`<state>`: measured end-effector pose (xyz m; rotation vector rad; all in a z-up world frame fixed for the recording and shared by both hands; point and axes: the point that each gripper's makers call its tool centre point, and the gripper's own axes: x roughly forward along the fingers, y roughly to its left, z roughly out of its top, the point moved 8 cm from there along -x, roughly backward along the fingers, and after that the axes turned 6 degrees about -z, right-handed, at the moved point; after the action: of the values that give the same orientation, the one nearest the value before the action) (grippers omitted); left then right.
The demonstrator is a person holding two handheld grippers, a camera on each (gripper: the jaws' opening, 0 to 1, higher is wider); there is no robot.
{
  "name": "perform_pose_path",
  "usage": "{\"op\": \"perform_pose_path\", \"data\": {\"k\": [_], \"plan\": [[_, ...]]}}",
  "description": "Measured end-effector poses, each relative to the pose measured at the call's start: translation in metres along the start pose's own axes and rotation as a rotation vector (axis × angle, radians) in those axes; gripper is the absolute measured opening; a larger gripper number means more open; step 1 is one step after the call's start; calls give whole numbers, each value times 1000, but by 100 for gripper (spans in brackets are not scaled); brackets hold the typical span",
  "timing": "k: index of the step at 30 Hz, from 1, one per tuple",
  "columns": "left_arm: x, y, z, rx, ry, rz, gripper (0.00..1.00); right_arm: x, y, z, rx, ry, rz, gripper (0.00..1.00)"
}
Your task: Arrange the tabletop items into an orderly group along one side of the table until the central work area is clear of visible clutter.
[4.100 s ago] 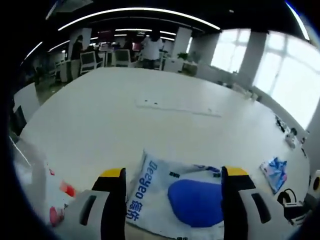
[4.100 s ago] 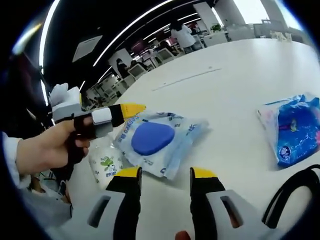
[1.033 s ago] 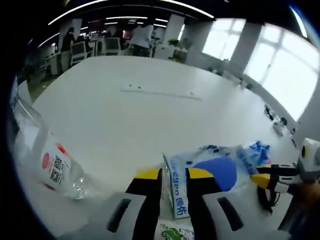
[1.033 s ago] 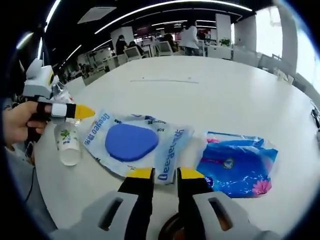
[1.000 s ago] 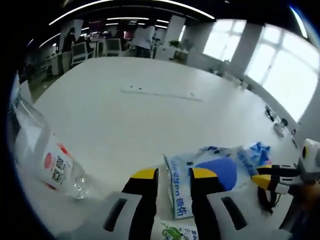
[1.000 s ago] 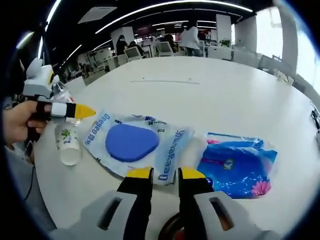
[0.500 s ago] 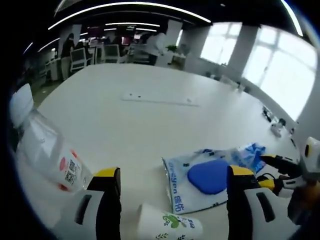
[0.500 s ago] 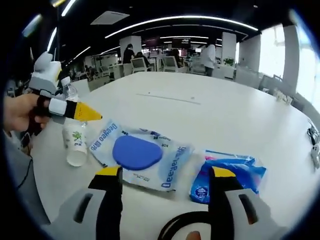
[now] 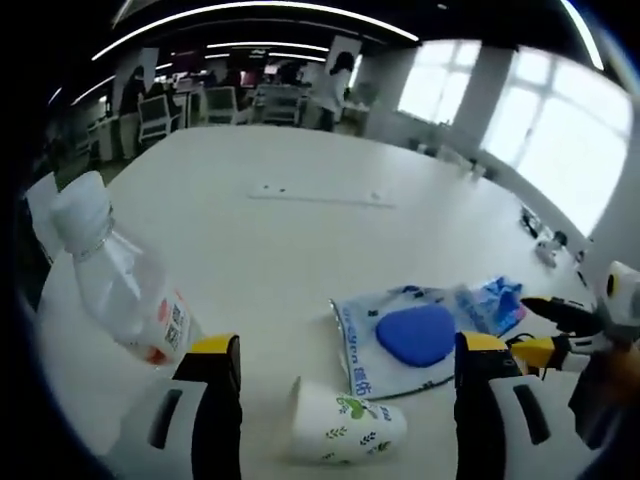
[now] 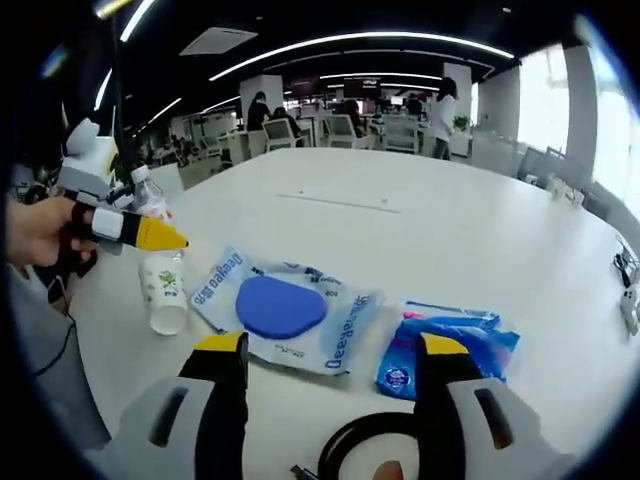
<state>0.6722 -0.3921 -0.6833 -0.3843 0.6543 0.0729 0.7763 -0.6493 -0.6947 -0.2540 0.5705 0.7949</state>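
Note:
My left gripper (image 9: pixel 347 346) is open, its yellow-tipped jaws standing wide apart above a white paper cup (image 9: pixel 345 432) that lies on its side. Past the cup lies a clear pack with a blue pad (image 9: pixel 412 335), and a blue packet (image 9: pixel 492 299) rests against its right end. A clear water bottle (image 9: pixel 125 295) stands tilted at the left. My right gripper (image 10: pixel 331 345) is open too, over the near edge of the pack (image 10: pixel 285 308), with the blue packet (image 10: pixel 445 350) to its right. The cup (image 10: pixel 165 290) and bottle (image 10: pixel 148 200) are at the left of that view.
All the items sit on a large white table (image 9: pixel 300 230) with wide bare surface beyond. A black cable loop (image 10: pixel 375 440) lies just under my right gripper. A hand (image 10: pixel 35 232) holds the left gripper (image 10: pixel 150 235) beside the cup. Small items (image 9: pixel 545 248) lie at the far right edge.
A second ago both grippers were shut, the left one on the pack's edge. Both have opened, the left letting the pack go, and both have drawn back a little.

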Motion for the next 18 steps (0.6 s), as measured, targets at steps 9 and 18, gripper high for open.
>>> {"op": "perform_pose_path", "data": {"k": [9, 18], "plan": [[-16, 1, -9, -34, 6, -9, 82, -11, 1, -2, 4, 4, -2, 63], [-20, 7, -14, -60, 17, -29, 78, -18, -4, -5, 22, 13, -4, 62]]}}
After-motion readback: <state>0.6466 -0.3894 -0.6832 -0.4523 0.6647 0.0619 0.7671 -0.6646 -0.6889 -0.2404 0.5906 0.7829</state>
